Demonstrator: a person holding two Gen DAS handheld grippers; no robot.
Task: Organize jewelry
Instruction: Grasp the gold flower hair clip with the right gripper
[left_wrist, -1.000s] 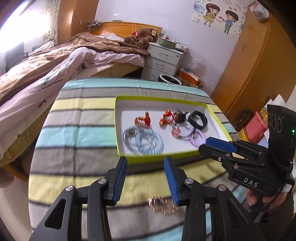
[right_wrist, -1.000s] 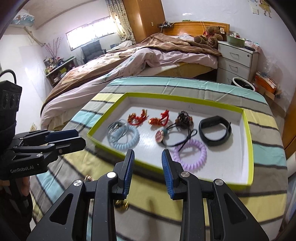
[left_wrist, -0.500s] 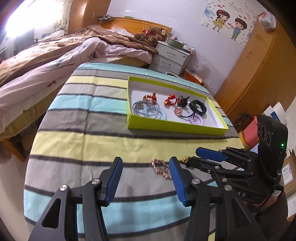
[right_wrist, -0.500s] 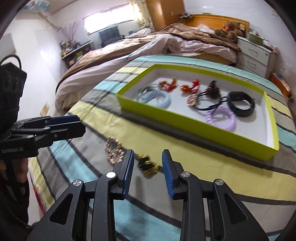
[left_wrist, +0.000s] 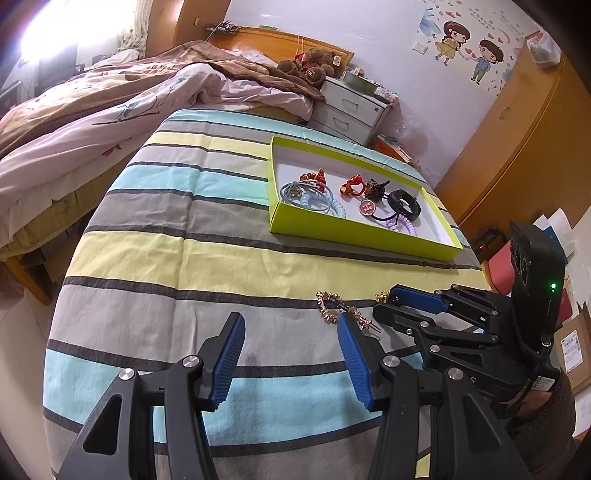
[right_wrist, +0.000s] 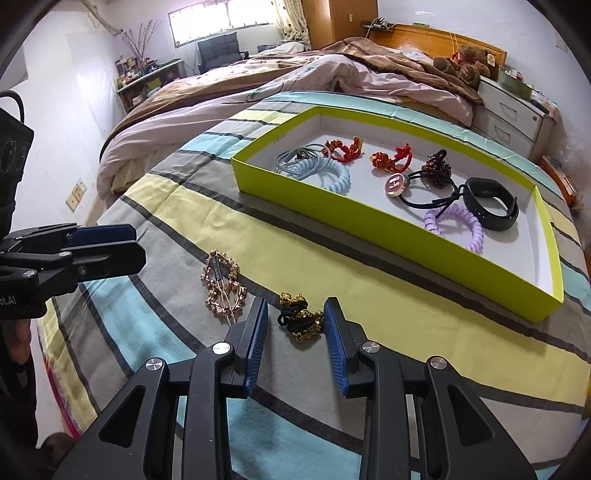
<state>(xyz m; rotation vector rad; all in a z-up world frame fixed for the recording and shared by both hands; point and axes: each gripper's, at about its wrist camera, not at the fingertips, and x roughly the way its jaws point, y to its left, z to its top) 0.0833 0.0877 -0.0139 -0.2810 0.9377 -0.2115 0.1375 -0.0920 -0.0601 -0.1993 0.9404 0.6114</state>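
Right wrist view: my right gripper, open, is straddling the black-gold hair tie; rose-gold clip lying beside; left gripper open.

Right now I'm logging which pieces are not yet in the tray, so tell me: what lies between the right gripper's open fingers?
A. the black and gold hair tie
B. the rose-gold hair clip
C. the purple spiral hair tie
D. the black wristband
A: in the right wrist view the black and gold hair tie lies on the striped cloth between the open fingers of the right gripper, outside the tray.
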